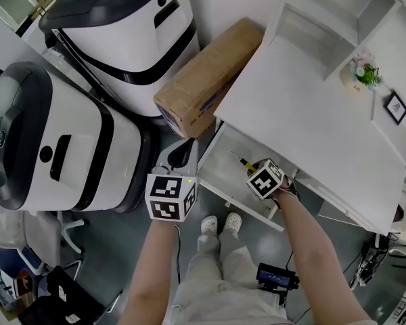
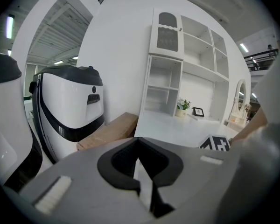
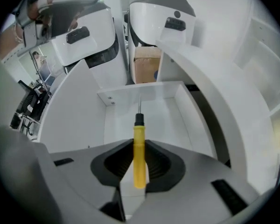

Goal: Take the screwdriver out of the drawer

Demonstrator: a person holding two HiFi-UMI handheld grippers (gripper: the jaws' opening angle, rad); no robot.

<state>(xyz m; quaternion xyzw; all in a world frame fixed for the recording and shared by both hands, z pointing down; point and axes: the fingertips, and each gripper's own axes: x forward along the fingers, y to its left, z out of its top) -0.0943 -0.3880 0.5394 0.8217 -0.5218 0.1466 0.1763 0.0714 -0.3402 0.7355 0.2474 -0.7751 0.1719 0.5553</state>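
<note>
R gripper [image 3: 139,171] clamped on the yellow handle of the screwdriver [image 3: 139,146], tip pointing down over the open drawer [image 3: 116,125]. Looks lifted clear, so pickup's basically done; left: carry it away. L gripper [image 2: 141,169] closed, empty, beside drawer.

Readable text: none in any view.
Left marker cube [image 1: 170,197]: bore black-and-white square code patterns, with no letters or digits.
Right marker cube [image 1: 265,179]: bore the same kind of pattern, also seen in the left gripper view.
Cardboard box [image 1: 206,74]: carried blue print on its end, too small to read.
Framed picture [image 1: 396,107]: showed a dark mark, illegible.
</note>
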